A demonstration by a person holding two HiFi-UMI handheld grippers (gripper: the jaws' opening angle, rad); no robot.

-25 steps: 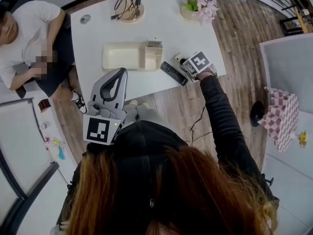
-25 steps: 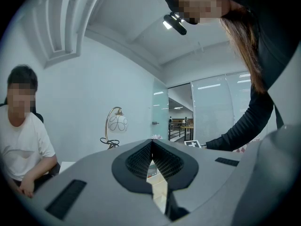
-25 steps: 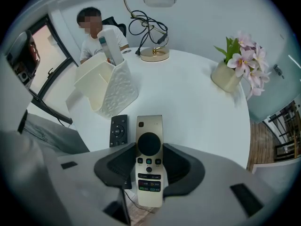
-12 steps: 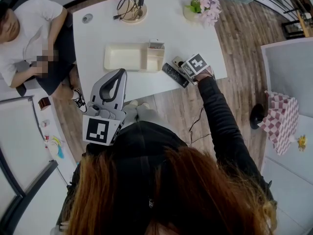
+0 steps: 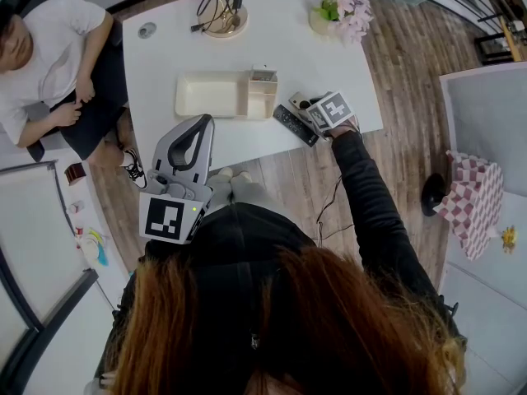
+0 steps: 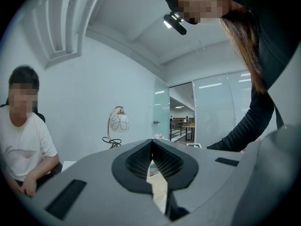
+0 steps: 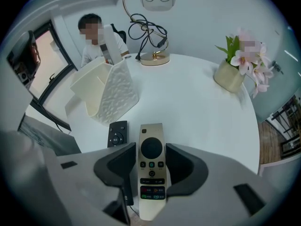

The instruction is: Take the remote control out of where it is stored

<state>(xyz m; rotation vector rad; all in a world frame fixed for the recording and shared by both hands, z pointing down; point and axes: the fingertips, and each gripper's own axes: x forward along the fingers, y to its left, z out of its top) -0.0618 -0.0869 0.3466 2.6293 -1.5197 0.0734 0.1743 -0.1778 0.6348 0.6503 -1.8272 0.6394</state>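
A cream remote control [image 7: 151, 147] with a round black pad lies lengthwise between the jaws of my right gripper [image 7: 150, 166], whose pads sit against both its long sides; it is shut on it. In the head view this gripper [image 5: 311, 110] is over the white table's [image 5: 272, 48] front right part, pointing steeply down. A black remote [image 5: 294, 125] lies on the table just left of it, also visible at the black remote [image 7: 117, 133]. The white storage box [image 5: 206, 95] stands further left. My left gripper [image 5: 202, 122] hovers off the table's near edge, shut and empty [image 6: 151, 144].
A person in a white shirt [image 5: 49, 56] sits at the table's left end. A lamp with coiled cable [image 5: 218, 15] and a pot of pink flowers [image 5: 342, 6] stand at the far side. The table's front right corner is just beside my right gripper.
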